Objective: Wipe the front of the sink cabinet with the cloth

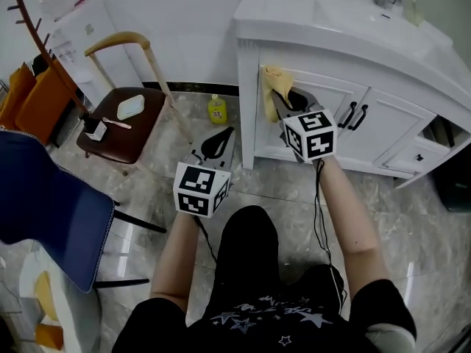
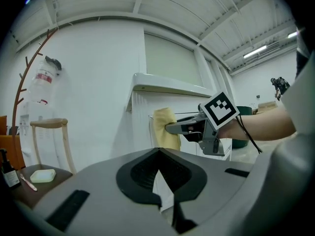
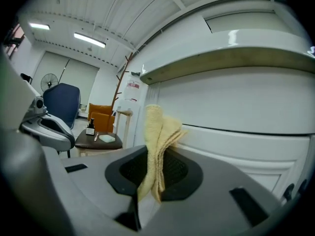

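The white sink cabinet (image 1: 383,134) stands at the upper right of the head view. A folded yellow cloth (image 1: 275,87) is pressed against the top left corner of its front. My right gripper (image 1: 284,103) is shut on the cloth. In the right gripper view the cloth (image 3: 157,136) sticks up from between the jaws, close to the cabinet front (image 3: 236,146). My left gripper (image 1: 215,144) hangs lower and to the left, over the floor, shut with nothing in it. The left gripper view shows its jaws (image 2: 158,178) closed, with the cloth (image 2: 165,129) and the right gripper (image 2: 172,128) beyond them.
A wooden chair (image 1: 121,123) with a soap dish and a small bottle stands to the left. A yellow bottle (image 1: 216,109) sits on the floor by the cabinet's left side. A blue chair (image 1: 51,219) is near left. A cabinet drawer (image 1: 423,157) at the right stands open.
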The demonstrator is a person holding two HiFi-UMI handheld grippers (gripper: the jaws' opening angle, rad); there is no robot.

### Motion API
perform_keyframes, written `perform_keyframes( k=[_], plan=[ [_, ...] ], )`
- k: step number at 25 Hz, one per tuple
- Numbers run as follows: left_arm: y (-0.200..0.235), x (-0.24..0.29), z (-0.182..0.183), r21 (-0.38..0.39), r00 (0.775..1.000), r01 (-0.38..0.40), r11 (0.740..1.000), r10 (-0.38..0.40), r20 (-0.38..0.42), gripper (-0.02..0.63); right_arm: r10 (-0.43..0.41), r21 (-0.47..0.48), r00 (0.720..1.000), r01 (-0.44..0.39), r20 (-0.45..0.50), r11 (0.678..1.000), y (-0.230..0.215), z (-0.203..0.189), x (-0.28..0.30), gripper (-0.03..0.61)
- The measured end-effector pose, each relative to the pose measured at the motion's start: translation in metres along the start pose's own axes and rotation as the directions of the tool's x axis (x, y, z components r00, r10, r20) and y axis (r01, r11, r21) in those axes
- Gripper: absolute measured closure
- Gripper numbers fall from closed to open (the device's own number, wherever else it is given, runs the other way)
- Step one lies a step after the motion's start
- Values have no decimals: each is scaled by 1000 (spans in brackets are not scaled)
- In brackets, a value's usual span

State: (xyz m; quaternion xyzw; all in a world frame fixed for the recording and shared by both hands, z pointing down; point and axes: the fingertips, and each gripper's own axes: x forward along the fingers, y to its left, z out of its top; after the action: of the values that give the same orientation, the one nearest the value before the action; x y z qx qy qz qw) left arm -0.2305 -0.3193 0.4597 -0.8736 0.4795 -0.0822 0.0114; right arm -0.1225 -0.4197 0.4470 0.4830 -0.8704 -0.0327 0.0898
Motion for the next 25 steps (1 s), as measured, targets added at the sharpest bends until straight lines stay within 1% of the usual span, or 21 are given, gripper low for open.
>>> perform_keyframes(
  k=[4, 12, 16, 21, 25],
  plan=[
    [-11, 8, 4, -3, 1000, 12, 1000, -12, -5, 598, -38, 47, 999, 37, 13, 998, -26, -2, -16, 517],
    [-54, 34, 13, 18, 997, 73, 997, -73, -7, 598, -164, 110, 986, 164, -8, 980, -94, -25, -67, 517],
    [-81, 47, 18, 26, 994, 107, 994, -107, -2, 598, -223, 143, 975, 222, -12, 964, -129, -34, -97, 517],
    [-117, 62, 21, 29, 986, 165, 986, -165, -4, 598, -301, 189, 953, 301, -33, 935, -166, -45, -135, 517],
    [-142, 71, 19, 45, 978, 209, 977, -209, -10, 598, -323, 235, 946, 323, -38, 917, -182, -53, -152, 515]
  ],
)
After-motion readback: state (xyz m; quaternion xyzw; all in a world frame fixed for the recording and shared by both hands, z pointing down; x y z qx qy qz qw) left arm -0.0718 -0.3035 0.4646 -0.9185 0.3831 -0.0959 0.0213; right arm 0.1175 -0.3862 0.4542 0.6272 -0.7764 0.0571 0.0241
